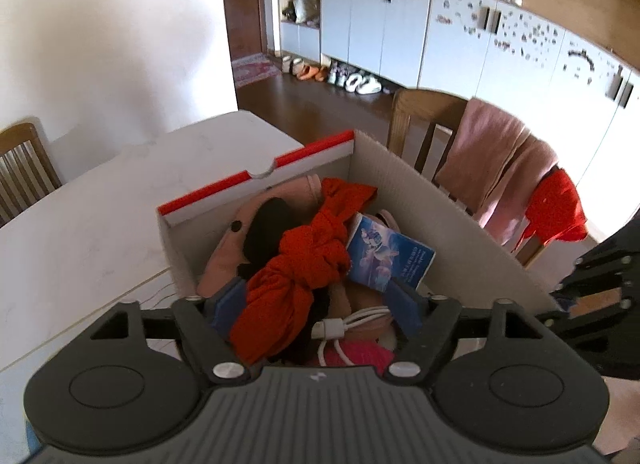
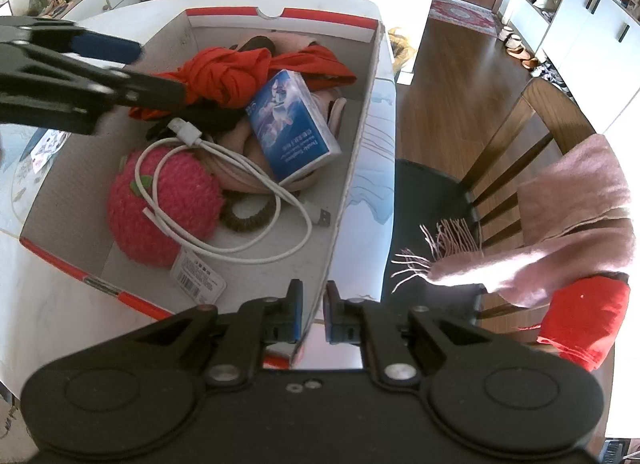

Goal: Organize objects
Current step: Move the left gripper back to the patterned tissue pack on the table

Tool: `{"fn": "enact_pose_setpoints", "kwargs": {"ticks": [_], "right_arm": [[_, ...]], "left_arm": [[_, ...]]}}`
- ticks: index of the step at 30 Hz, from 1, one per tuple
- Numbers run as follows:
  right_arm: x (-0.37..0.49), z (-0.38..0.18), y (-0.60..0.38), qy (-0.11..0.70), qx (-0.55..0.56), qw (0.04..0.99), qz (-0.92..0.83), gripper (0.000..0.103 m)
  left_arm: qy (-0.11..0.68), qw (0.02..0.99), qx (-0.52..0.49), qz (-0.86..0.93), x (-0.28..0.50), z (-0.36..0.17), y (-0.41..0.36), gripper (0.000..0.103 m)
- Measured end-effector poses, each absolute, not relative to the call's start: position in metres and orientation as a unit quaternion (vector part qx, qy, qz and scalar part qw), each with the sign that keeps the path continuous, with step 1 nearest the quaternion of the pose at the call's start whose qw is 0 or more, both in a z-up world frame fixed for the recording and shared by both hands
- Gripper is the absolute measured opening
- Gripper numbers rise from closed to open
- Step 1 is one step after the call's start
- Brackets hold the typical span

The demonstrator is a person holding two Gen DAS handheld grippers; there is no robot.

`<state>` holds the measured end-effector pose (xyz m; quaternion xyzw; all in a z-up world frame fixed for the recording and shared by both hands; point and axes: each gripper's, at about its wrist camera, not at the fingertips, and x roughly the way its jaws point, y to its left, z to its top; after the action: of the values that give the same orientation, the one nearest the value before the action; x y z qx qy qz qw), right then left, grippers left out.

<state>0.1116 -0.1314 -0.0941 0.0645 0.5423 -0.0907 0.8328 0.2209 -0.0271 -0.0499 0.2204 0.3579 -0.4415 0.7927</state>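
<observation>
Right wrist view: right hand-held gripper (image 2: 313,310) pinches the cardboard box (image 2: 360,132) wall, lower centre. Left hand-held gripper (image 1: 316,300) spread, empty. Blue packet (image 2: 290,128) print and barcode tag (image 2: 198,278) illegible.

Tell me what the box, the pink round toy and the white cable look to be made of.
Box: corrugated cardboard, matte; fluting lines show along its wall. Pink round toy: fuzzy knitted or plush fabric, going by its nubby, loopy surface. White cable: probably smooth plastic or rubber sheathing with a slight sheen, with a metal plug at one end.
</observation>
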Motion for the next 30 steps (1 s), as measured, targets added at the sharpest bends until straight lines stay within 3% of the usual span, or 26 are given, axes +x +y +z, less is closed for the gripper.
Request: {"fn": "enact_pose_setpoints", "kwargs": {"ticks": [9, 23, 27, 30], "right_arm": [[0.110, -0.092, -0.131, 0.541, 0.068, 0.833, -0.092, 0.009], [0.110, -0.091, -0.130, 0.542, 0.072, 0.831, -0.101, 0.009], [0.113, -0.093, -0.129, 0.546, 0.069, 0.828, -0.105, 0.009], [0.114, -0.094, -0.127, 0.549, 0.064, 0.827, -0.108, 0.009]], "left_arm": [[0.359, 0.819, 0.173, -0.412, 0.226, -0.026, 0.027, 0.084], [0.391, 0.855, 0.154, -0.305, 0.250, -0.044, 0.124, 0.086], [0.394, 0.862, 0.161, -0.276, 0.264, -0.055, 0.148, 0.096], [0.398, 0.866, 0.166, -0.255, 0.279, -0.069, 0.165, 0.098]]}}
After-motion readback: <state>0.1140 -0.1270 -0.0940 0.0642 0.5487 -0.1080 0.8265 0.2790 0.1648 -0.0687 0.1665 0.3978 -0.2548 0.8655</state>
